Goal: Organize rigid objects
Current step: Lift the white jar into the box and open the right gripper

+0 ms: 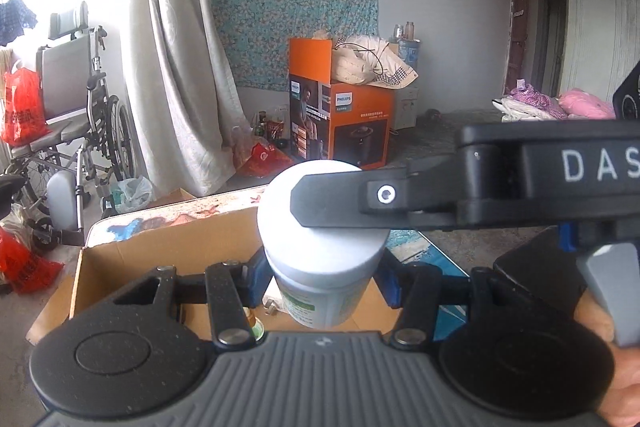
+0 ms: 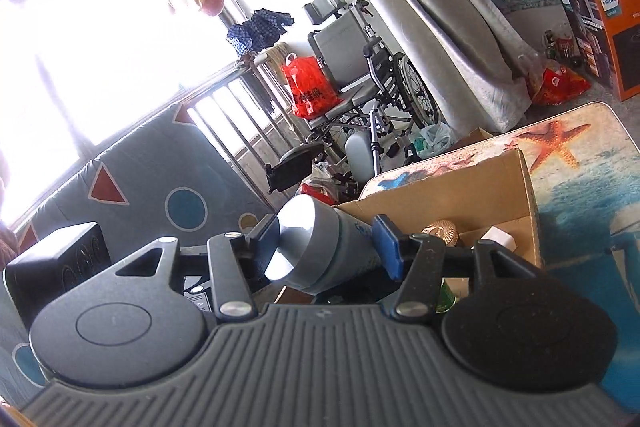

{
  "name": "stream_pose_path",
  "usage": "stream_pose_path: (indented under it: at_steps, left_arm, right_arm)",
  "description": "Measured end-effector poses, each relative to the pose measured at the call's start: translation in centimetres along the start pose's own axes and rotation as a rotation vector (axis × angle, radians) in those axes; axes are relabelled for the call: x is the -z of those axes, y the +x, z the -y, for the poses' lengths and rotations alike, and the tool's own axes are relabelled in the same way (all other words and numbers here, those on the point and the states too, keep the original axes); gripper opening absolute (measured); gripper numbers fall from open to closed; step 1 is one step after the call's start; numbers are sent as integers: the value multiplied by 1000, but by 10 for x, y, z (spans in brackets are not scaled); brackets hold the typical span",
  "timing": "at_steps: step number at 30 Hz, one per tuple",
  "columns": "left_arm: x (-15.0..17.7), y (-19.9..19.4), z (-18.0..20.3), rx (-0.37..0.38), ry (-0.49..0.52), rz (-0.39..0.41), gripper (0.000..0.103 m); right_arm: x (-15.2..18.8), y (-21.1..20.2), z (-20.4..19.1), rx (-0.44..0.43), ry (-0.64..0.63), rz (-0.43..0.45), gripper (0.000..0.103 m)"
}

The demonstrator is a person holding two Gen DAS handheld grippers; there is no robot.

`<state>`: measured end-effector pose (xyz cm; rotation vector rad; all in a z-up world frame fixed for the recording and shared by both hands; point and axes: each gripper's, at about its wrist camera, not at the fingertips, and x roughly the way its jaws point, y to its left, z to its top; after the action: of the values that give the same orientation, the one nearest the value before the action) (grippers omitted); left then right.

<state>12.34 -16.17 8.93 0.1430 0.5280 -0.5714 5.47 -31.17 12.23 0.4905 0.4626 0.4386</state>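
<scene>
White-lidded jar (image 1: pixel 324 243) hung above cardboard box (image 1: pixel 168 247), left gripper (image 1: pixel 322 279) clamped on it. Right gripper (image 2: pixel 326 247) squeezed same jar, reaching across box.

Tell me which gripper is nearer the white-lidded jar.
Left. The left gripper is shut on the white-lidded jar, a finger on each side, above the cardboard box. The right gripper holds a grey bottle and reaches over the jar's lid.

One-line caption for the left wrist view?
Left gripper holds a white-lidded jar upright over the open cardboard box, right gripper's finger crossing its lid.
</scene>
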Motion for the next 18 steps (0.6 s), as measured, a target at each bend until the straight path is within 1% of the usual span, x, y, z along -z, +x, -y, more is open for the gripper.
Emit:
stream_pose_path:
  at_steps: [4, 8, 12, 18]
  left_arm:
    - [-1, 53, -7, 48, -52, -102, 54]
    - [11, 92, -15, 66, -91, -197, 54]
    - [21, 112, -18, 68, -88, -249, 54]
    - [29, 128, -19, 42, -76, -294, 54]
  right_arm:
    - [-20, 22, 38, 58, 20, -59, 52]
    - [-18, 47, 77, 107, 55, -130, 52]
    - [-6, 70, 99, 130, 69, -179, 52]
    - [3, 97, 112, 152, 27, -217, 52]
